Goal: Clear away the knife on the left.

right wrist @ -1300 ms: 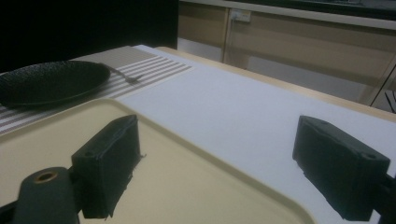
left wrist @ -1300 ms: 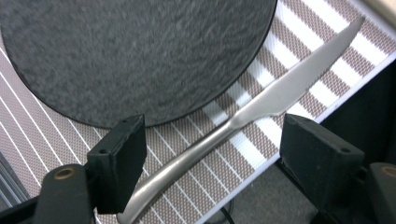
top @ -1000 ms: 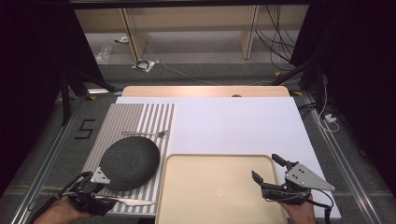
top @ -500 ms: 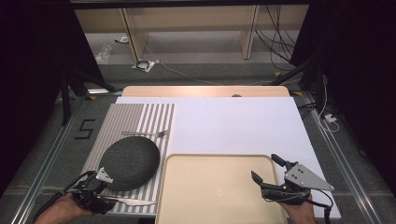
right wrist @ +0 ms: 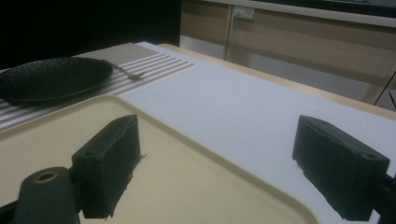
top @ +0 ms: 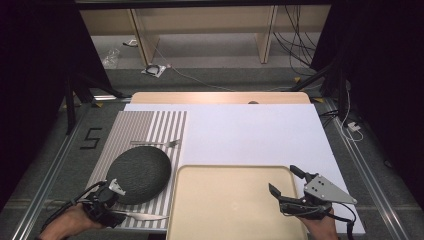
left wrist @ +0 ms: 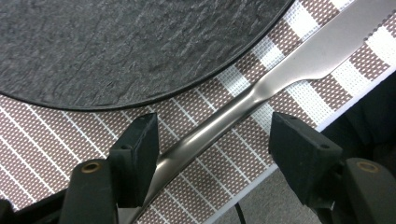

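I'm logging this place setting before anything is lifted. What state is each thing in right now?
Knife: flat on the striped mat, handle between the left gripper's jaws, one jaw touching it.
Left gripper: open, jaws have just been closing.
Right gripper: open, holding nothing, over the tray.
Plate: bare, on the mat.
Fork: flat beyond the plate.
Tray: bare.

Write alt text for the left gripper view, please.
The left tool straddles the handle of a table knife, jaws closing in but one still clear of it. The knife lies on a striped placemat beside a dark slate plate.
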`<state>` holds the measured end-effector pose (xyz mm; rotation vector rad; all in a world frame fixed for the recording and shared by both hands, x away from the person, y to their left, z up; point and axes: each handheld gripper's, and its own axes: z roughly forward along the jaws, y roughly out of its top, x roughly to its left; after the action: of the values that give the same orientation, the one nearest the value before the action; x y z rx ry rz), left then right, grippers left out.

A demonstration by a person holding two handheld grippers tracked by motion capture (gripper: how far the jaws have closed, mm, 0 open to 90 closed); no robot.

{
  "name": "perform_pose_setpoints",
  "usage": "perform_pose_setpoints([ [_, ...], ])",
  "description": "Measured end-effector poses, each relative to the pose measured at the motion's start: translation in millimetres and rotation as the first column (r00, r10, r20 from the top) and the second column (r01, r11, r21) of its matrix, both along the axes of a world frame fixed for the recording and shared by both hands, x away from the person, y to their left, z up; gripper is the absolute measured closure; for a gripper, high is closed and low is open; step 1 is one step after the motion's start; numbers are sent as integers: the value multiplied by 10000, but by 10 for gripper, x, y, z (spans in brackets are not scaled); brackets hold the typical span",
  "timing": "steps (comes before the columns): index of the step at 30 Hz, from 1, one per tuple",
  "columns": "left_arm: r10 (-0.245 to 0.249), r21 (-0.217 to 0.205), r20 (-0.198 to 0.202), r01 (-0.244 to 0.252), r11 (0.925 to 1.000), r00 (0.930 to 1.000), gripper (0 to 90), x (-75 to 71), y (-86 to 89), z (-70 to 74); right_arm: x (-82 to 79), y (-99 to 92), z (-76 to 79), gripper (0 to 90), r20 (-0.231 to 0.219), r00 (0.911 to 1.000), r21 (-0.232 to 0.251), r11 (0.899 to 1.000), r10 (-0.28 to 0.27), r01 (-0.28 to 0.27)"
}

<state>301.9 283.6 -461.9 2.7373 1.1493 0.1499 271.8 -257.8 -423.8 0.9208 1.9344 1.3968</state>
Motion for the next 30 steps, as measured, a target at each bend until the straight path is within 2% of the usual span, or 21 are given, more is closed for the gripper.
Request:
perform_pose_setpoints([
  [7,-54,63,-218,55,10000,9997,355,29,-15,-25,2,0,-1,161,-71,10000,-25,10000,9,-9],
  [14,-202,317,-401,215,9993,9990,390,41,-65,-15,6,4,-3,161,-45,10000,-71,10000,48,-48],
  [19,-567,660,-386,592,9961,9976,444,21,-133,0,8,1,-3,161,-73,10000,-102,9999,49,-50],
  [24,-1142,930,-381,1173,9887,9927,487,9,-197,5,8,6,-4,161,-66,10000,-115,9999,60,-61],
  [30,-1449,843,-440,1482,9854,9885,560,4,-216,10,8,9,-5,161,-91,9999,-120,9999,77,-78],
])
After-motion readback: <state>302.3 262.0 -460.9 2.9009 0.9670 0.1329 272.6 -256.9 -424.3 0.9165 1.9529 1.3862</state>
